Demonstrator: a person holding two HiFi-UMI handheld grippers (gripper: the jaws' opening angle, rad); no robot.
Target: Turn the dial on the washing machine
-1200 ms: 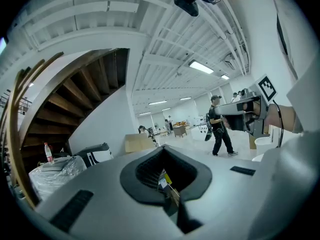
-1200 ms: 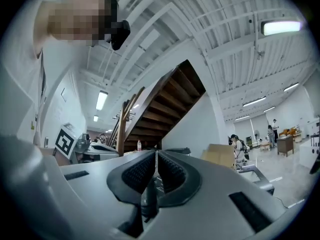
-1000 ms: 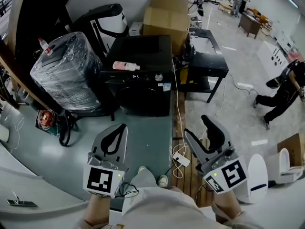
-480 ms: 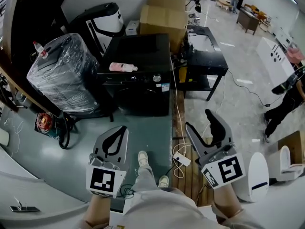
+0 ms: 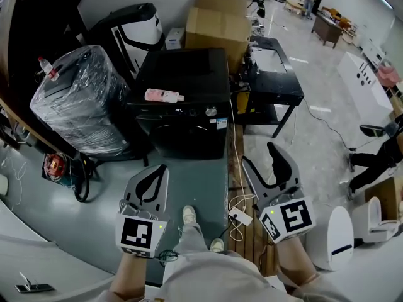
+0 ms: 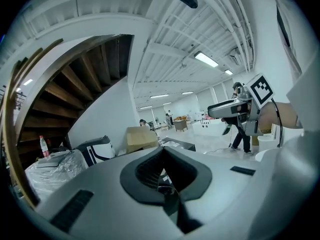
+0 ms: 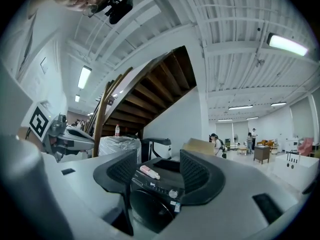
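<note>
Right at the bottom of the head view you've got the person's pale trouser leg and a white shoe [image 5: 188, 214] on the grey-green floor [image 5: 189, 181], with both grippers held out in front, well short of the machine. The left gripper [image 5: 162, 168] is clenched, tips meeting with just that hollow between the pads and nothing in it. The right gripper [image 5: 258, 156] is spread wide, its jaws have just been opening, and there's nothing between them; its own view looks straight through the gap at the machine a good way off. Just ahead of the right one there's a white power strip [image 5: 240, 216] on the floor, with a cable running up along the machine's right side. Then comes the black washing machine [image 5: 186, 128], front-loader, door facing the person. The dial [image 5: 211, 111] is the silver knob toward the right end of the control strip along the top front edge, and neither gripper is anywhere near it. A pink bottle [image 5: 164, 95] lies on its side on the lid, toward the left front corner. Left of the machine sits a big plastic-wrapped bundle [image 5: 79, 102] with a water bottle [image 5: 44, 66] standing on top. Right of it is a black table [image 5: 274, 74]. Behind the machine is a cardboard box [image 5: 217, 21], and way back in the hall a few people are standing around.
</note>
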